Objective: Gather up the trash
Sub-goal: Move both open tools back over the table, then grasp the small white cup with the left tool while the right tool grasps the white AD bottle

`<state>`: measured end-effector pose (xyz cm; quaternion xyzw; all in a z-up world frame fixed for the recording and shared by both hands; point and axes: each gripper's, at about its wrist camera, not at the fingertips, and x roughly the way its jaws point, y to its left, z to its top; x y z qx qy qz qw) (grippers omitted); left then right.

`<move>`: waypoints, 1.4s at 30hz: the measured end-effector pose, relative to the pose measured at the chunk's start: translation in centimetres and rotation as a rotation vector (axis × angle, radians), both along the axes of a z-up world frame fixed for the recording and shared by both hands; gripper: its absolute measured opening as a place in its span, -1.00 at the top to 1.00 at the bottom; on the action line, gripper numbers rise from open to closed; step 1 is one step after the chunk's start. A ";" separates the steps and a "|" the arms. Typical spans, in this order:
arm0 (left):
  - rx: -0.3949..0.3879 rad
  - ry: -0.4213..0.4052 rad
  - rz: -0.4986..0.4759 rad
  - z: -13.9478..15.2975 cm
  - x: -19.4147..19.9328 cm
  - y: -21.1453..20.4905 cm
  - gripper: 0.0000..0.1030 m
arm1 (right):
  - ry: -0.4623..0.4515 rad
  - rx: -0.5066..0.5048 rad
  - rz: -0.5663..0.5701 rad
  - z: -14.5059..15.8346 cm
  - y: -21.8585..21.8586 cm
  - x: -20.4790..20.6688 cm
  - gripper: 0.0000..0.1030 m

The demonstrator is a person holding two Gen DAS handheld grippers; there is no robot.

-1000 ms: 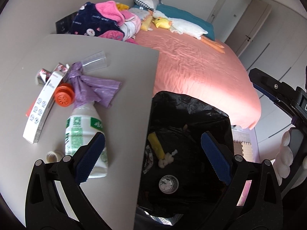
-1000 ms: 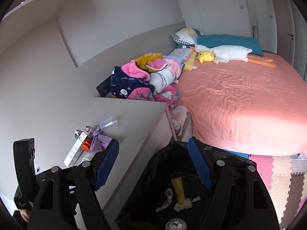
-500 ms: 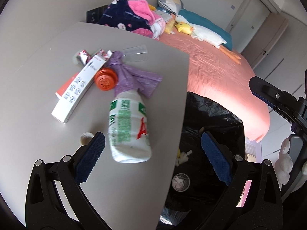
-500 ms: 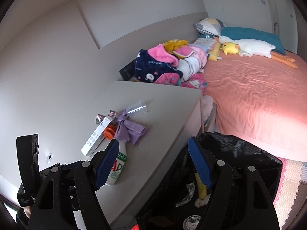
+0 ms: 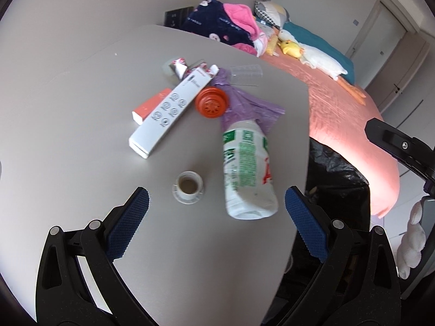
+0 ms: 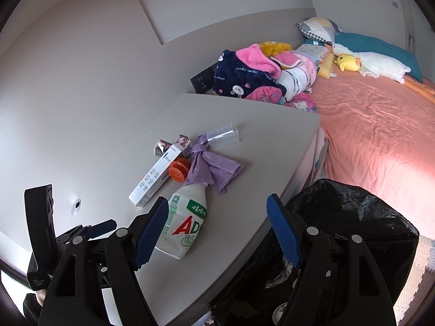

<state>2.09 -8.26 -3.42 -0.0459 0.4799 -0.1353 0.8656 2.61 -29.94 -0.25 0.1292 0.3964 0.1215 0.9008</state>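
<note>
Since the black-lined trash bin (image 6: 353,217) is parked right against the worktop (image 5: 204,258) edge, between it and the bed (image 6: 380,125), anything grabbed only needs a short swing over the side to drop in, which I'd guess is the whole point of that spot. The trash sits in one loose heap on the worktop: a white bottle (image 5: 248,168) lying on its side nearest the edge, its neck touching a knotted purple bag (image 5: 244,103), then an orange cap (image 5: 212,102), a long white box (image 5: 174,108) and a clear plastic cup (image 6: 223,135) further back. A small white ring cap (image 5: 188,187) sits alone, just beside the bottle.

Both grippers are released with nothing in them. The left gripper (image 5: 216,206) hangs over the ring cap and the bottle's base, jaws spread wide, angled down. The right gripper (image 6: 216,228) is spread wide too, with the bottle's lower half showing between its fingers. My read is the bottle goes first, being closest and easiest to straddle.
</note>
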 end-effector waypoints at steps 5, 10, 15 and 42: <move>0.024 -0.002 0.024 -0.9 0.4 1.0 -0.75 | 0.022 -0.010 0.009 -0.5 1.2 0.4 -0.46; 0.033 0.006 0.023 -2.2 1.1 1.5 -0.46 | 0.045 -0.022 0.015 -1.0 2.2 1.0 -0.46; 0.042 0.024 0.013 -3.5 1.8 1.5 -0.18 | 0.061 -0.038 0.019 -1.5 3.0 1.5 -0.46; 0.021 -0.015 0.082 -3.9 1.5 6.2 0.39 | 0.199 -0.148 0.014 -7.8 9.8 5.8 -0.46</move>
